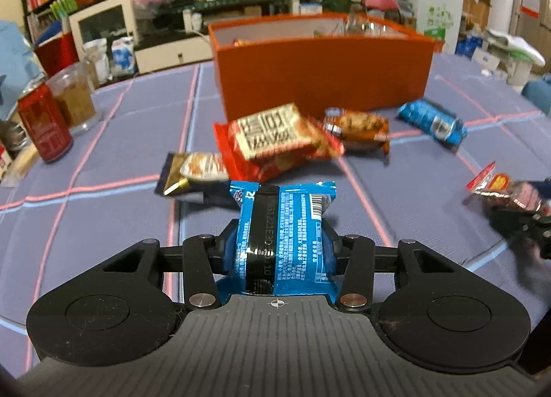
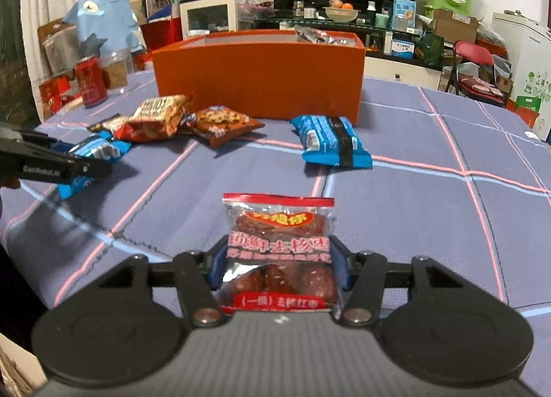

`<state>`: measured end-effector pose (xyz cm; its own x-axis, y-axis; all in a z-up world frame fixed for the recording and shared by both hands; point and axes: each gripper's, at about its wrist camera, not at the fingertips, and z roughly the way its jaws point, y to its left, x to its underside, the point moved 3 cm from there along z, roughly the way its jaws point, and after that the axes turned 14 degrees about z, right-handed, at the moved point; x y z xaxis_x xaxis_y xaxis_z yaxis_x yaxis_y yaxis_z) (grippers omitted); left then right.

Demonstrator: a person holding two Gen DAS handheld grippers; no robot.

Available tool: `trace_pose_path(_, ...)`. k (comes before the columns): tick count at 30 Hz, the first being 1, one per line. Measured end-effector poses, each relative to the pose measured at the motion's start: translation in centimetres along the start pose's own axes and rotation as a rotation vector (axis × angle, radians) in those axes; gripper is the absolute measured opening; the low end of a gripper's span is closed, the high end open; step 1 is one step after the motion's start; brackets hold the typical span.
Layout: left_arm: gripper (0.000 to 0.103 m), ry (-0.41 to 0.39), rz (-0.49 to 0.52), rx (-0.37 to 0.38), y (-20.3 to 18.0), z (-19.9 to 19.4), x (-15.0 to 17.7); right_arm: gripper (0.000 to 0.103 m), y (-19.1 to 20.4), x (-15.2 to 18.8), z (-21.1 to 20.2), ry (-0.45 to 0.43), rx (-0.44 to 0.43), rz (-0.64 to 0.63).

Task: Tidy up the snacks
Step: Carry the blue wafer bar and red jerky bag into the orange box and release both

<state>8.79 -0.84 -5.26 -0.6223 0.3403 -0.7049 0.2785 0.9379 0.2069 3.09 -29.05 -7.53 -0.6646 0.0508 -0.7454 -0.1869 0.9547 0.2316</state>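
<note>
A cluttered living room here, bookshelves and a dark television at the back, and in front a table [image 2: 413, 197] under a soft purple-blue quilted cloth crossed by pink and pale blue lines.

Nearest in the left wrist view, the left gripper [image 1: 280, 242] is clamped on a blue packet [image 1: 282, 225], glossy crinkled foil with a black band down its middle, its sealed edge sticking out toward twelve o'clock. In the right wrist view the right gripper [image 2: 277, 262] pinches a clear packet [image 2: 279, 252] of dark red dried fruit, shiny film with a red strip along the top, squeezed at both sides by blue pads [image 2: 217, 268].

Further out at twelve o'clock in the left view lies a loose heap: a dark packet [image 1: 193, 173] with gold trim, a red packet [image 1: 275, 142] overlapping it, and just beside that a cookie packet [image 1: 358, 128] in orange-brown foil. At one o'clock, a second blue packet [image 1: 432, 123] lies flat and apart from the heap.

Beyond them stands the orange box [image 1: 323, 73], rectangular, smooth-walled and open on top, with a crinkly wrapper showing above its rim at the far right corner.

At ten o'clock, near the table edge, a red can [image 1: 44, 125] stands upright beside a clear plastic cup [image 1: 74, 99] holding something brown.
</note>
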Motion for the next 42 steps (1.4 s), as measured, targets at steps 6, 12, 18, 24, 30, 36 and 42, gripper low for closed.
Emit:
trace_pose_path(6, 0.022, -0.05, -0.058, 0.001, 0.1, -0.9, -1.7, 0.058, -0.1, -2.3, -1.3, -0.092, -0.041, 0.083)
trace_pose_path(12, 0.022, -0.085, -0.128, 0.032, 0.8, -1.1, -3.9, 0.058, 0.3, -6.3, -2.1, -0.14, -0.175, 0.201)
trace_pose_path(18, 0.022, -0.185, -0.158, 0.026, 4.1, -0.3, -10.8, 0.058, 2.0, -14.6, 0.1, -0.233, -0.208, 0.153)
trace_pose_path(24, 0.022, -0.26, -0.18, -0.001, 7.6, 4.1, -18.0, 0.058, 4.5, -22.8, 6.3, -0.29, -0.217, 0.112)
trace_pose_path(30, 0.022, -0.223, -0.149, -0.047, 10.0, 10.1, -20.9, 0.058, 6.6, -23.7, 13.2, -0.238, -0.208, 0.038)
trace_pose_path(36, 0.023, -0.156, -0.128, -0.057, 10.8, 13.9, -19.6, 0.058, 7.4, -22.1, 17.8, -0.138, -0.202, 0.008)
trace_pose_path(42, 0.035, -0.158, -0.177, -0.048, 11.6, 13.3, -19.2, 0.081, 7.4, -22.3, 16.5, -0.156, -0.22, 0.026)
